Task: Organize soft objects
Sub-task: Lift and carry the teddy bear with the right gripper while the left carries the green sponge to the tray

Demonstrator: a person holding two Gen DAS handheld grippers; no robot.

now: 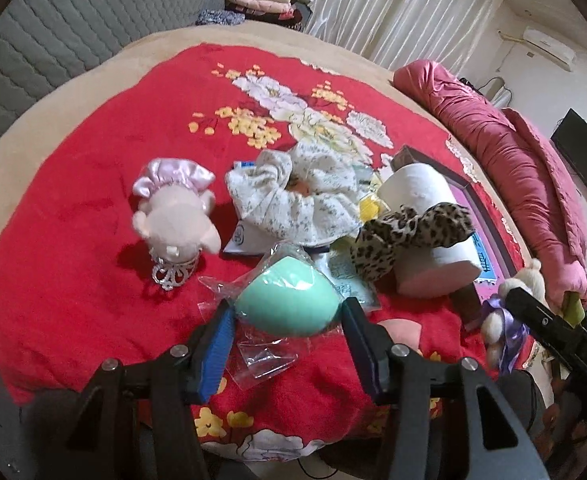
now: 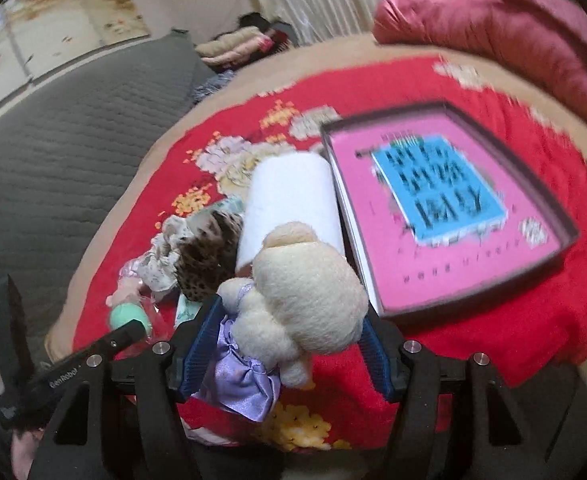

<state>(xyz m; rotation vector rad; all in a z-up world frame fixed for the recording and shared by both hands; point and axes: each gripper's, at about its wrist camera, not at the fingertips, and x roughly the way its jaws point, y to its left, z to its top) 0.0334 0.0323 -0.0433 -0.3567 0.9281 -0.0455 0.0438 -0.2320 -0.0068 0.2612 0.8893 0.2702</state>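
A mint-green sponge in clear wrap (image 1: 287, 300) is pinched between the pads of the left claw (image 1: 289, 334), above the red bed blanket (image 1: 93, 280). A cream plush doll in a purple dress (image 2: 293, 304) is pinched by the right claw (image 2: 283, 350), whose body reads "GenRobot". Just beyond it lie a white paper roll (image 2: 289, 200) and a pink box (image 2: 453, 264); its print is too blurred to be read.

a red floral blanket (image 1: 93, 168) covers the bed, white curtains (image 1: 393, 4) and a grey quilted panel (image 1: 53, 32) behind.
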